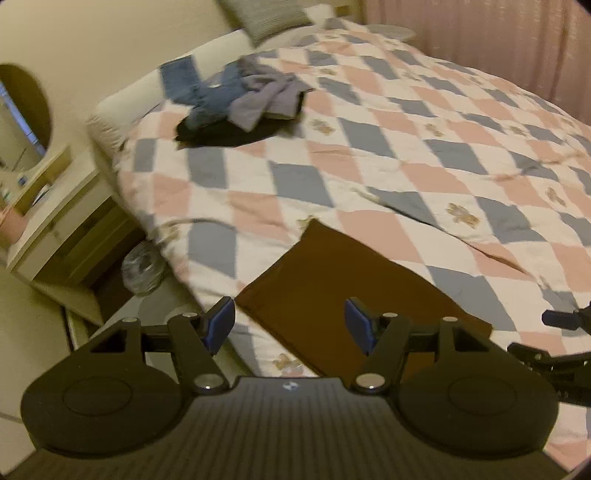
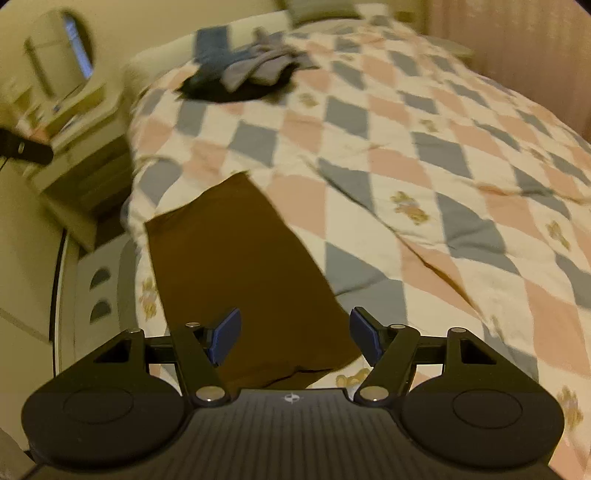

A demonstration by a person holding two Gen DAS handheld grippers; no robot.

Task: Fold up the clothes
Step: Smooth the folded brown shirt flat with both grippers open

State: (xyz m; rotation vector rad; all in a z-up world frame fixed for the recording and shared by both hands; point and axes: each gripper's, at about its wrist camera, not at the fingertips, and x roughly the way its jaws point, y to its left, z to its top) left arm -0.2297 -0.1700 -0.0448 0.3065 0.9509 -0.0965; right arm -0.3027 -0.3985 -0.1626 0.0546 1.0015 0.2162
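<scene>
Brown garment (image 1: 343, 291): folded flat into a neat rectangle, lying on the checked quilt (image 1: 388, 155) near the bed's edge; lower centre of the left wrist view, lower left-centre of the right wrist view (image 2: 236, 273). Edges straight, surface smooth, no sleeves or loose ends showing. Judged finished, or within a last smoothing of it.

Orientation: long axis running from the near bed edge up and away into the frame. In the left wrist view, far corner pointing to upper left, near end passing under the gripper body at lower right. In the right wrist view, narrow end uppermost at centre-left, wider near end at bottom centre, tilted slightly to the right going down.

Unfolded pile (image 1: 236, 99): blue, grey-lilac and black pieces heaped together, upper left-centre of both views (image 2: 251, 72), well apart from the brown rectangle. Number of pieces not countable. Judged to be the remaining work; task therefore only partly done.

Left gripper (image 1: 290, 323): blue pads spread wide, nothing between them, hovering over the brown garment's near end.

Right gripper (image 2: 295, 334): blue pads likewise spread wide and empty, above the garment's lower edge; contact with cloth not determinable.

Surroundings: pillow (image 1: 266, 14) at top, dresser (image 1: 55, 221) with round mirror at left; right wrist view motion-blurred.
</scene>
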